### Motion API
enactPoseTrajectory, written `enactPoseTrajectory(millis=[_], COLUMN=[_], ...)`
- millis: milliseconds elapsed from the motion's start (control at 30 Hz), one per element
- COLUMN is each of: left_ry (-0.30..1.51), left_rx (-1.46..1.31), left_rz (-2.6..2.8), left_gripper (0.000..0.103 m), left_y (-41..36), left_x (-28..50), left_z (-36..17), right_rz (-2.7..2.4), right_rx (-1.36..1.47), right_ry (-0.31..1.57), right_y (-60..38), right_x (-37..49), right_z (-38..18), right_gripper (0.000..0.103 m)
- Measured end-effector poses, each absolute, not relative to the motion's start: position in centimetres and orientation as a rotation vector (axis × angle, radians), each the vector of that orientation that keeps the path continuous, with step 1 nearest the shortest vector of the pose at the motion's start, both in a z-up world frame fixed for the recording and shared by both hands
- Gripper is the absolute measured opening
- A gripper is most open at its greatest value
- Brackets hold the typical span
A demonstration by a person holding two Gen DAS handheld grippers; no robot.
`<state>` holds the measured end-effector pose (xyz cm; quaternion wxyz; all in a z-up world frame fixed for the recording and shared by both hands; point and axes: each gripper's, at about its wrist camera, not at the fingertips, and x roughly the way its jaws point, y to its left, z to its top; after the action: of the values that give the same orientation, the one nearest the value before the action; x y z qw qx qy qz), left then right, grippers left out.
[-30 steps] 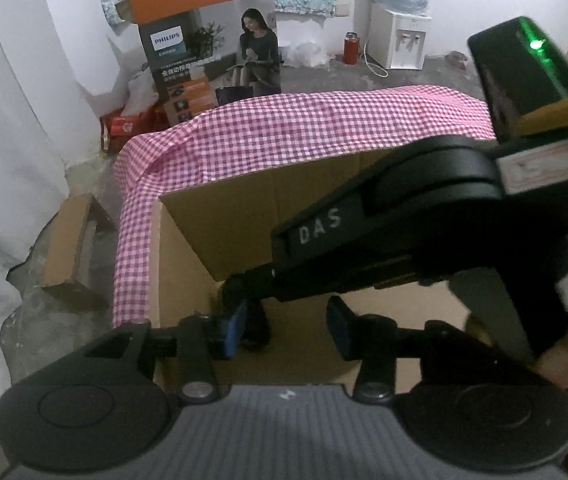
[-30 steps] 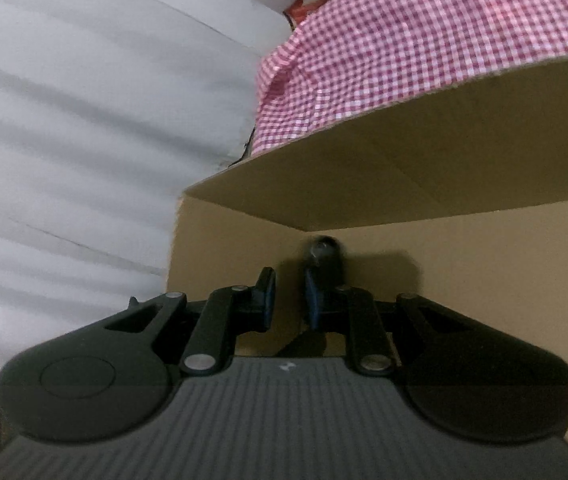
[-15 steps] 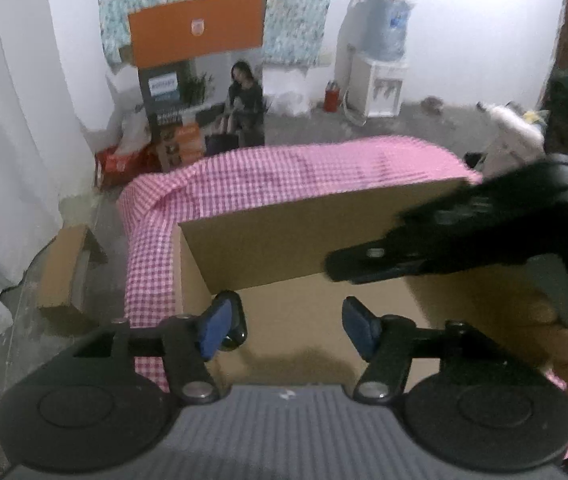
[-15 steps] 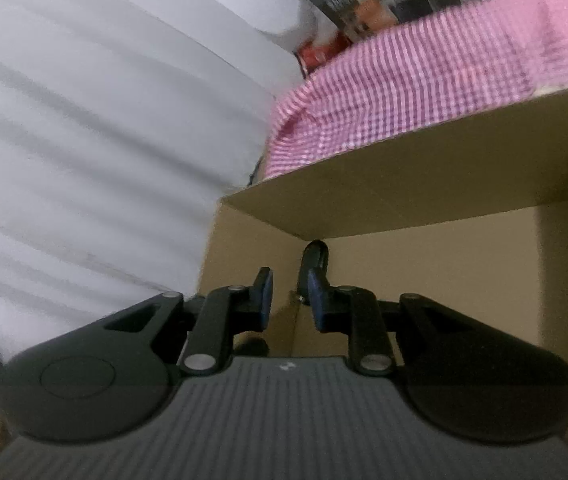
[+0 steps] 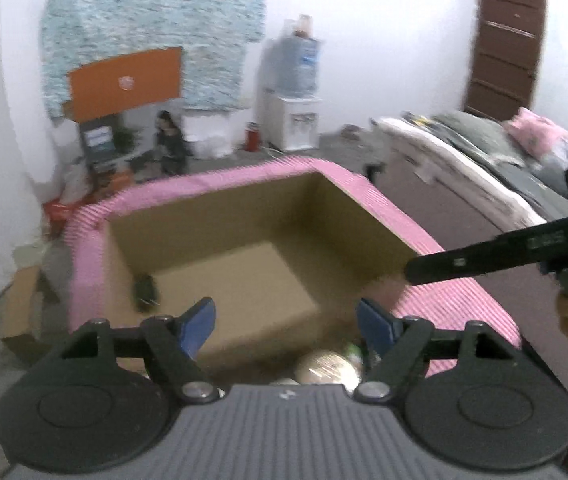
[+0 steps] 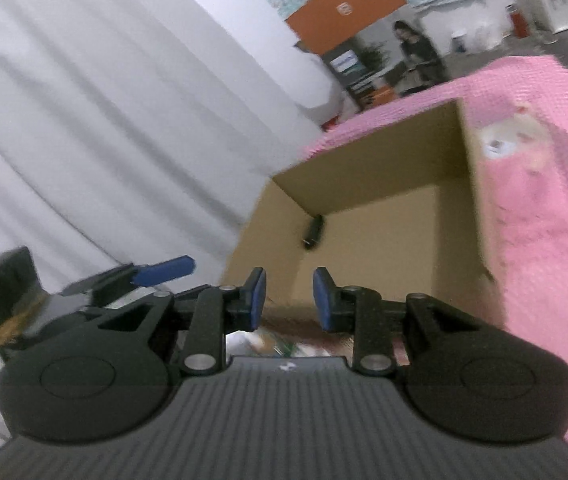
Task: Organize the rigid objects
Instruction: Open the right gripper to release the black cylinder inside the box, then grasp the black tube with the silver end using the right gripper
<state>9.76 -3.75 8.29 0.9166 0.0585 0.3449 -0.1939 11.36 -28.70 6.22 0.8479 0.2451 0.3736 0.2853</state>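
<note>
Small black object [image 5: 144,291] lies in box [image 5: 363,216] corner.

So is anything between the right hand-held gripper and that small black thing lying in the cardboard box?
Nothing visible. The right hand-held gripper is open and empty above the near edge of the cardboard box, and the small black object lies alone in the far corner of the box floor, with open space between them.
</note>
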Motion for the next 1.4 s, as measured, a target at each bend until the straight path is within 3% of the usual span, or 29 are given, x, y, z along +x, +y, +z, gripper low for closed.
enactPoseTrajectory(millis=[233, 567, 767, 1067, 1400], left_ry=[0.808, 0.900, 0.936, 0.965, 0.973], left_rx=[0.213, 0.296, 0.302, 0.297, 0.311], left_rz=[-0.515, -0.503, -0.515, -0.535, -0.523], left_gripper=[0.075, 0.043, 0.034, 0.033, 0.038], left_y=[-9.8, -13.5, -14.1, -15.3, -17.1], left_x=[8.3, 10.9, 12.2, 13.3, 14.1], left_z=[2.0, -3.4, -4.7, -5.5, -6.2], right_rz=[0.431, 0.428, 0.455, 0.460, 0.463], right_rx=[0.435, 0.377, 0.376, 0.385, 0.418], right_ry=[0.894, 0.983, 1.004, 1.012, 1.015], right_y=[-29.4, -27.0, -26.2, -27.2, -28.2], right_x=[10.2, 13.4, 14.9, 15.1, 15.6], right_z=[-1.0, -5.8, -6.4, -6.5, -6.9], right_gripper=[0.026, 0.026, 0.026, 0.025, 0.024])
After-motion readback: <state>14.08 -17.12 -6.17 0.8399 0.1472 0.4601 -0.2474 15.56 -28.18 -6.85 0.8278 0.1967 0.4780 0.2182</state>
